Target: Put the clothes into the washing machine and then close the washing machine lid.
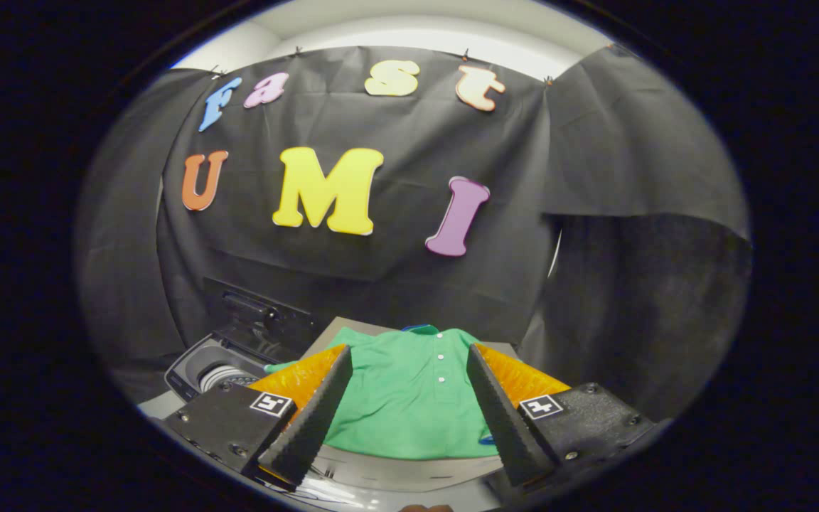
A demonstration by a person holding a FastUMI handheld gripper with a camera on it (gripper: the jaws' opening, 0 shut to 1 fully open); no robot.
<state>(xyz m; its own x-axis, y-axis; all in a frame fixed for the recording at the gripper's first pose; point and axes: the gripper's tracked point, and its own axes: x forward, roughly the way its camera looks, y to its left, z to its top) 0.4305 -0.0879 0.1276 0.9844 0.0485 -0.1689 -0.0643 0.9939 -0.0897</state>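
Note:
A green polo shirt point(409, 391) with white buttons lies spread flat on a grey board, just ahead of and between my fingers. My gripper point(407, 363) stands open above it, its fingers well apart and touching nothing. To the left of the shirt sits a small washing machine point(221, 363) with its dark lid point(257, 320) raised, so the round drum opening shows. The left finger hides part of the machine's near side.
The grey board point(409, 473) under the shirt has a pale front edge close to my fingers. Black cloth walls stand right behind the shirt and the machine and fold around on the right.

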